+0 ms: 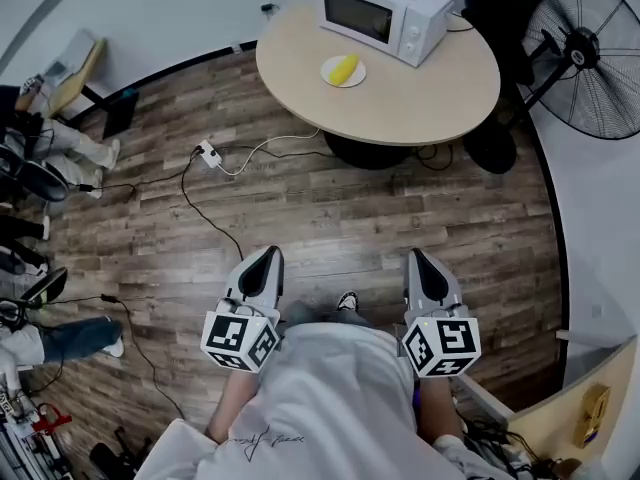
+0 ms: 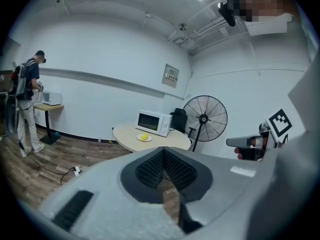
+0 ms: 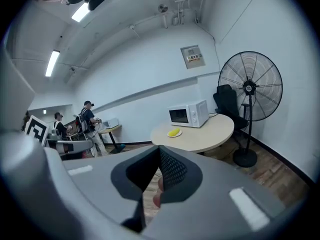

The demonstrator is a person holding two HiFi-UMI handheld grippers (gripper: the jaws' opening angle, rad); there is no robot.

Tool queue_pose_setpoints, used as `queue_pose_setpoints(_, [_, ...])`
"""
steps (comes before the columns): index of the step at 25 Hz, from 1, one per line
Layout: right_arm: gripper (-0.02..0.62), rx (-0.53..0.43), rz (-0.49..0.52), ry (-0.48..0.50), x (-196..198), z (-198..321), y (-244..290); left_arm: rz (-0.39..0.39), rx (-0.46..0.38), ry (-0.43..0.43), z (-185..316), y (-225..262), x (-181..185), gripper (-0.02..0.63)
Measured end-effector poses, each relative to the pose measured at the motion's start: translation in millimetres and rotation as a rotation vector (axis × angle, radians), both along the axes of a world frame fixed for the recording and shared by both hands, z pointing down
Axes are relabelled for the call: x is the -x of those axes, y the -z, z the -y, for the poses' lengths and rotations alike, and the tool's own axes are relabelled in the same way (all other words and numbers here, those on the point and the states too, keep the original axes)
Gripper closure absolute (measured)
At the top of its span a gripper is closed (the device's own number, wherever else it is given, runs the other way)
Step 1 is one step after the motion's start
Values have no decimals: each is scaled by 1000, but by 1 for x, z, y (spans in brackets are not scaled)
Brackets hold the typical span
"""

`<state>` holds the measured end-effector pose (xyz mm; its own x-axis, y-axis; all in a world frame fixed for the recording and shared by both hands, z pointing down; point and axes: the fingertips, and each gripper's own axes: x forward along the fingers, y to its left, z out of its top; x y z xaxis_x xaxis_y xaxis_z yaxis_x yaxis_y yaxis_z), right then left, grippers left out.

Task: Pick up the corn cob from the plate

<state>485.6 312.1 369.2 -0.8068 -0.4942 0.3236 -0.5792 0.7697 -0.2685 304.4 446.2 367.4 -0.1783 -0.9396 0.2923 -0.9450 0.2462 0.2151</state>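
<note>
The yellow corn cob lies on a small white plate on the round beige table, in front of the microwave. It also shows far ahead in the left gripper view as the corn cob and in the right gripper view as the corn cob. My left gripper and right gripper hang side by side over the wooden floor, well short of the table. Both are shut with nothing between their jaws; the left gripper and the right gripper point toward the table.
A white microwave stands at the table's back. A large floor fan and a dark chair stand to the right. A power strip and cables lie on the floor at left. People stand by a far desk.
</note>
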Motion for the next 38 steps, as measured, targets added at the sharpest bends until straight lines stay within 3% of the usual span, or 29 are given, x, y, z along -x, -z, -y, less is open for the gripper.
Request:
queue_pose_setpoints(9, [581, 35, 31, 0, -1, 3, -8, -32, 54, -11, 6, -13, -9, 615])
queue_pose_setpoints(17, [581, 29, 2, -21, 13, 22, -15, -64, 35, -31, 25, -17, 2, 615])
queue_pose_setpoints(24, [586, -47, -8, 25, 58, 41, -2, -83, 1, -50, 64, -15, 38, 615])
queue_pose_setpoints(38, [583, -20, -16, 83, 176, 95, 7, -114, 10, -88, 140, -17, 143, 615])
